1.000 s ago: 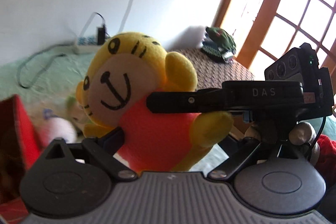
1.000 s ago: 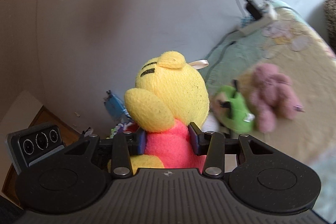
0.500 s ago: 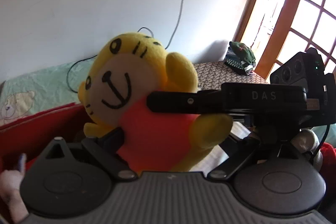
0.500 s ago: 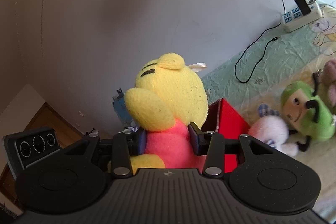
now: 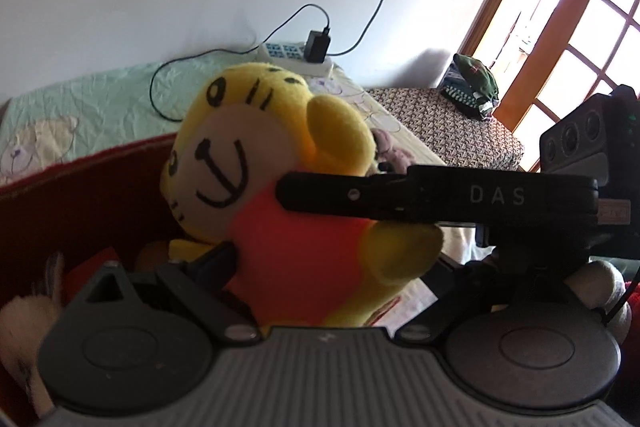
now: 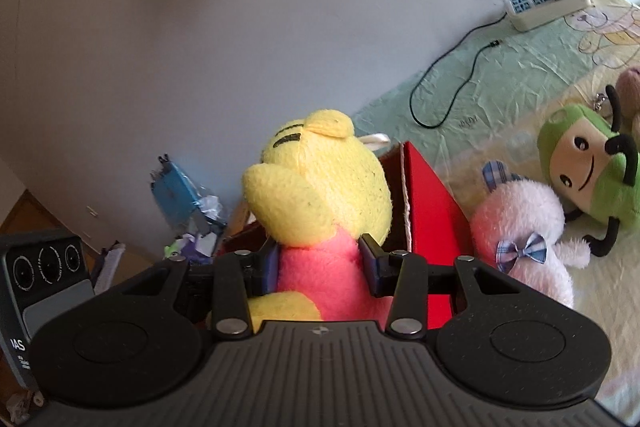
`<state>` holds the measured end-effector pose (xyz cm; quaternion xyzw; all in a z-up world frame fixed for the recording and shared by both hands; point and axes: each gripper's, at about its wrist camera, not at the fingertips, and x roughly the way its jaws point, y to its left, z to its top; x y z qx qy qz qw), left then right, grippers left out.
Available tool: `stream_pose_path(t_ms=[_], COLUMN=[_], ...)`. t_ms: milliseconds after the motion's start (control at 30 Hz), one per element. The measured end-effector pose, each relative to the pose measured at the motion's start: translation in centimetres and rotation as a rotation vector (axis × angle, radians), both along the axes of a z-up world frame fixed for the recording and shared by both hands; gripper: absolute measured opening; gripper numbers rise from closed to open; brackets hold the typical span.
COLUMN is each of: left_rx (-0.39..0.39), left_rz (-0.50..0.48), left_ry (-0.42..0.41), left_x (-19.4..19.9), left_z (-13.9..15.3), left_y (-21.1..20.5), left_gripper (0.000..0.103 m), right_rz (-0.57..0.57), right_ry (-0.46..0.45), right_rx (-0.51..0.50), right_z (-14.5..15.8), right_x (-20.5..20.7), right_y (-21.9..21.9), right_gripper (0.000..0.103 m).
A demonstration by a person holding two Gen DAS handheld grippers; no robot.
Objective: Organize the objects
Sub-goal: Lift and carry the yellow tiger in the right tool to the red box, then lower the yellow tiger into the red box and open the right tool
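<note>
A yellow plush tiger (image 5: 280, 187) in a pink-red shirt is held by both grippers. My left gripper (image 5: 316, 259) is shut on its body from the front. My right gripper (image 6: 320, 259) is shut on its pink body (image 6: 316, 279) from behind; its fingers (image 5: 400, 195) cross the left wrist view. The toy hangs just above an open red box (image 6: 432, 203), whose dark inside (image 5: 80, 211) shows behind it in the left wrist view.
A white plush (image 6: 524, 227) with a checked bow and a green plush (image 6: 588, 163) lie on the bed right of the box. A pink plush (image 5: 390, 151), a power strip (image 6: 548, 3) with cables by the wall. A patterned table (image 5: 444, 123) stands near the window.
Both grippers have carried the tiger down and over the red box; the box now fills the lower left of the left wrist view and the bed toys have come closer.
</note>
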<state>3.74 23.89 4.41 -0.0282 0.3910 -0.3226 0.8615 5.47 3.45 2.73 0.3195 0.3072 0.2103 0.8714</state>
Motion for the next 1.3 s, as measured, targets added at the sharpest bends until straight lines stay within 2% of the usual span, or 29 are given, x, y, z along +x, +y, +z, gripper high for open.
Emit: stream_pose_path(t_ms=[133, 167, 333, 433, 533, 600, 700, 800, 900, 1067, 1300], left_rx=[0.039, 0.044, 0.033, 0.039, 0.086, 0.091, 0.092, 0.104, 0.141, 0.167, 0.185], left_rz=[0.007, 0.009, 0.022, 0.020, 0.025, 0.017, 0.006, -0.006, -0.009, 0.001, 0.029], left_ry=[0.024, 0.026, 0.069, 0.081, 0.078, 0.093, 0.095, 0.095, 0.092, 0.125, 0.153], left_x=[0.6, 0.6, 1.4, 1.7, 1.8, 1.9, 1.9, 2.1, 2.3, 2.7, 2.9], left_z=[-1.1, -1.3, -2.5, -3.0, -3.5, -3.9, -4.0, -4.0, -4.0, -4.1, -4.3], left_y=[0.2, 0.3, 0.8, 0.8, 0.5, 0.3, 0.1, -0.5, -1.3, -1.5, -1.6], left_gripper=[0.095, 0.097, 0.100, 0.101, 0.100, 0.100, 0.100, 0.099, 0.100, 0.103, 0.103], right_rz=[-0.009, -0.008, -0.011, -0.018, -0.039, -0.056, -0.054, -0.036, -0.046, -0.065, -0.071], right_ry=[0.062, 0.055, -0.016, -0.014, -0.025, -0.038, -0.029, -0.010, 0.013, 0.018, 0.004], right_rx=[-0.001, -0.005, -0.148, -0.151, -0.158, -0.159, -0.146, -0.138, -0.155, -0.129, -0.150], right_z=[-1.7, -1.9, -1.3, -1.3, -1.0, -0.6, -0.7, -1.0, -1.4, -1.7, -1.7], right_x=[1.1, 1.0, 0.2, 0.3, 0.1, -0.2, 0.0, 0.0, 0.0, -0.1, -0.7], right_y=[0.7, 0.9, 2.6, 2.3, 2.0, 1.5, 0.8, 1.0, 1.1, 0.6, 0.9], right_gripper=[0.043, 0.043, 0.045, 0.045, 0.047, 0.047, 0.045, 0.033, 0.028, 0.024, 0.024])
